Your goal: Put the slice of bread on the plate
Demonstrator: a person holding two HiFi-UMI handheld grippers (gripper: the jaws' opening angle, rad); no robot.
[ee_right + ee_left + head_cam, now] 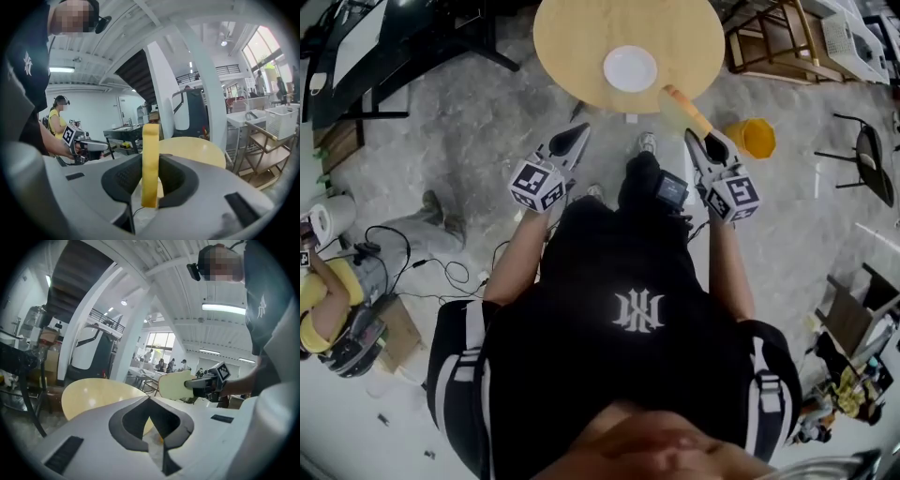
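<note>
A white plate point(630, 68) lies on the round wooden table point(572, 47), near its front edge. My right gripper point(703, 139) is shut on a pale slice of bread point(680, 108), which sticks out over the table's front right rim, right of the plate. In the right gripper view the slice point(150, 140) stands on edge between the pads of that gripper point(151, 183). My left gripper point(577, 133) hovers short of the table, below and left of the plate; its jaws point(150, 404) are shut with nothing in them. From the left gripper view I see the slice point(176, 384) side-on.
An orange container point(753, 137) stands on the floor right of the table. A wooden frame point(773, 37) and a black chair point(872, 164) are at the right. A seated person point(328, 300) and floor cables point(422, 272) are at the left.
</note>
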